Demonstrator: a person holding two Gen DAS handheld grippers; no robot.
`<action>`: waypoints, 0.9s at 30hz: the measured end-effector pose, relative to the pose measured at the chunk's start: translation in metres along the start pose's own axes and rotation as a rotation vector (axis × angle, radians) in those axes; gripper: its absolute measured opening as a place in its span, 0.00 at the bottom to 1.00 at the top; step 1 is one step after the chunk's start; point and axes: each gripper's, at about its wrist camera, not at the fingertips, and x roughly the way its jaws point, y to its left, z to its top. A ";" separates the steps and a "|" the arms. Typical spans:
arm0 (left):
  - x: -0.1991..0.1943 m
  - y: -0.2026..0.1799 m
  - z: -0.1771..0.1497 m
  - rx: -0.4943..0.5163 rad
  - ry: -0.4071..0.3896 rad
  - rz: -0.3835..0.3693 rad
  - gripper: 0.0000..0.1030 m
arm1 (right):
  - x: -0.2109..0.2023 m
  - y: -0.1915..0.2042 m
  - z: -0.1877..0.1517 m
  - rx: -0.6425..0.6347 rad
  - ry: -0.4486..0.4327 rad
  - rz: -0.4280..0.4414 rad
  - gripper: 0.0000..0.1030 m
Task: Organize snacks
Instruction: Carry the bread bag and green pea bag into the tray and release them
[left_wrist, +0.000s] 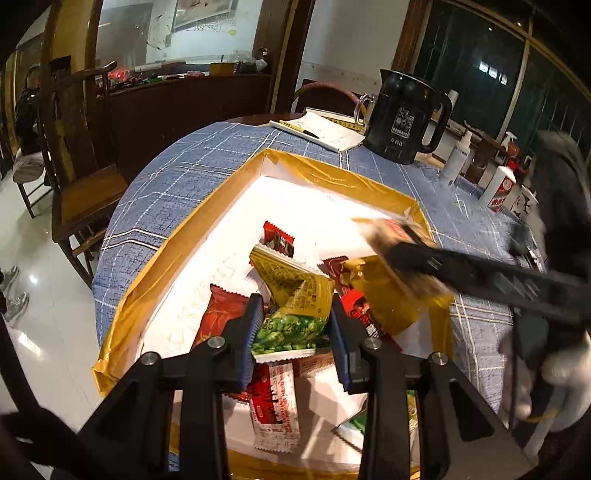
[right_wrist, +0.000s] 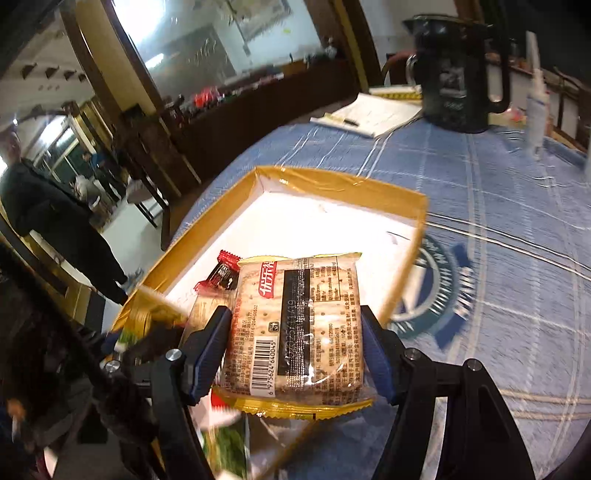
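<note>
Round counter (left_wrist: 177, 177) under a blue checked cloth, bearing a wide gold-rimmed white box (left_wrist: 317, 173) near its edge. Behind the box, a black jug (left_wrist: 402, 122) and a notepad (left_wrist: 325, 131) with a pen. Inside the box, a loose heap of snack packets (red, gold, green), well short of the far wall. Right tongs (right_wrist: 295, 328) pinching a cracker packet (right_wrist: 299, 325) by its two sides, barcode face up, held above the near right part of the box. Left tongs (left_wrist: 295, 321) pressed against a green pea packet (left_wrist: 291, 332) over the heap, gold upper half sticking out past the pads (left_wrist: 255, 325)
</note>
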 end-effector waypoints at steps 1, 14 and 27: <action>-0.002 0.001 -0.001 0.000 -0.001 -0.004 0.35 | 0.008 0.001 0.005 0.002 0.011 -0.002 0.66; -0.043 -0.002 -0.018 -0.045 -0.095 -0.002 0.65 | 0.036 0.009 0.029 0.008 -0.016 0.028 0.68; -0.123 -0.046 -0.035 -0.020 -0.360 0.362 0.89 | -0.089 0.014 -0.058 -0.034 -0.217 0.034 0.68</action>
